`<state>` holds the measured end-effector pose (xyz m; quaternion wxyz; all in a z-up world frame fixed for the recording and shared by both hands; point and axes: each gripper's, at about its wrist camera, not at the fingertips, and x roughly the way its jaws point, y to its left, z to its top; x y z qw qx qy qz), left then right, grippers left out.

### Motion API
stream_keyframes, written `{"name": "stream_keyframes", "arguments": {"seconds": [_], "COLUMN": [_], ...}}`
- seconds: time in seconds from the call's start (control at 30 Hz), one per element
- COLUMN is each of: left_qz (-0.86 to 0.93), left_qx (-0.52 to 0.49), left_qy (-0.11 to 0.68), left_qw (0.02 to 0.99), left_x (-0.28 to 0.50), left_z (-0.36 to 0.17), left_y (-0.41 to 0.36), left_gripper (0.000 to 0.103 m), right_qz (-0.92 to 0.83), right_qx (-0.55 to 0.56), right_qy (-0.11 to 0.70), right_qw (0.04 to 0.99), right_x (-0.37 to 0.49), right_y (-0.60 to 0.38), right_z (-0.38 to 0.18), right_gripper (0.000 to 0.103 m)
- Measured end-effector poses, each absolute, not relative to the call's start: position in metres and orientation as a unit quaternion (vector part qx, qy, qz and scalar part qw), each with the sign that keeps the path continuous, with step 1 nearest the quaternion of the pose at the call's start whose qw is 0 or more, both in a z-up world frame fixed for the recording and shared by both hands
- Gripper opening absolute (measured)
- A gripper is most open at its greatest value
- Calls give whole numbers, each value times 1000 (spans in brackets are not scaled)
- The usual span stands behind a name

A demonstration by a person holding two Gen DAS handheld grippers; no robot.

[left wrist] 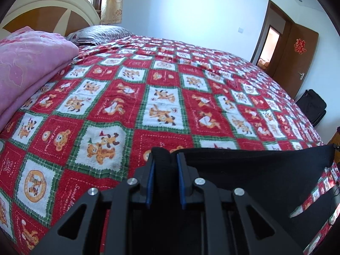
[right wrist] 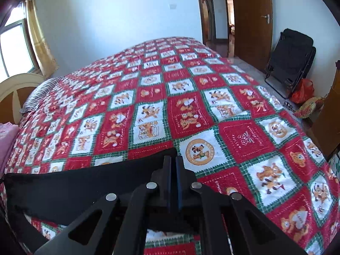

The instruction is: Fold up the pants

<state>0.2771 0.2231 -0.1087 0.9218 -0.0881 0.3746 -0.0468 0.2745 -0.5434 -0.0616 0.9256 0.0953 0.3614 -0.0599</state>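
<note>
The black pants (left wrist: 250, 170) hang stretched between my two grippers, just above the near part of the bed. My left gripper (left wrist: 164, 159) is shut on a thick bunched corner of the pants, which fills the gap between the blue pads. The cloth runs off to the right from there. In the right wrist view the pants (right wrist: 74, 189) stretch to the left. My right gripper (right wrist: 174, 163) is shut on the other corner, with the pads nearly together. The lower part of the pants is hidden under the grippers.
The bed carries a red, green and white cartoon quilt (left wrist: 161, 97). A folded pink blanket (left wrist: 27, 68) and a striped pillow (left wrist: 99, 33) lie by the headboard. A black folding chair (right wrist: 291, 59), an orange bag (right wrist: 303, 91) and the brown door (right wrist: 250, 19) stand beyond the bed's right side.
</note>
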Motion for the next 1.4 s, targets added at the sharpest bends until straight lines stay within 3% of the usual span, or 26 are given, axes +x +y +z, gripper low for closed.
{"name": "stream_keyframes", "arguments": {"seconds": [0.7, 1.23, 1.4], "left_qz": [-92, -113, -103], "left_qx": [-161, -191, -141], "left_qy": [318, 291, 295], "left_qw": [930, 931, 939], "left_x": [190, 112, 97], "left_z": [-96, -123, -136], "left_y": [250, 256, 247], "left_gripper": [20, 20, 20], "right_qz": [-35, -51, -55], "right_qx": [112, 140, 144], "right_qy": [298, 328, 345], "right_qw": [947, 933, 926], "right_x": [141, 65, 50], "right_y": [-539, -558, -561], "right_z": [-40, -88, -107], "right_gripper": [3, 3, 3]}}
